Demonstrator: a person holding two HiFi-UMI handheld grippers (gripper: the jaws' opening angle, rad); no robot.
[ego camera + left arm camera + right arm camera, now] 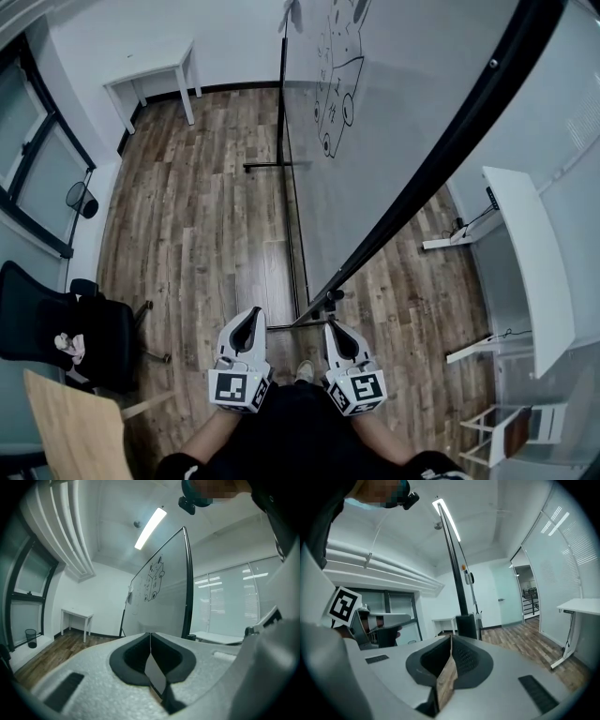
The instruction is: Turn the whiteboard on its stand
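The left gripper's (248, 319) two jaws are sitting pressed together in the left gripper view, gripping nothing. The right gripper's (335, 328) jaws are likewise meeting along one thin line in the right gripper view, with nothing between them. In the head view the person is holding both grippers side by side, close in front of the body, each pointing forward over the brown wood-plank floor (197, 216).

Just ahead of the right gripper, the large white whiteboard with a thin black frame (394, 122) is standing on its black metal stand (284, 141). The board is stretching away from the person, its near edge coming down to a small black knob (330, 298) close to the right gripper's tips without touching them. A black line drawing (339, 66) is showing on the board's far half. In the right gripper view, the black near post of the stand (457, 573) is rising directly ahead.

Farther out, a small white table (150, 80) is standing against the far wall, a black office chair (56, 328) is sitting at the left, and a long white desk (525, 253) is running along the right.

Neither gripper is in contact with the board, so the turning appears to be between holds. The next move probably calls for opening the nearer, right jaws and closing them on the black frame, or pushing that edge sideways, while keeping feet away from the stand's base.
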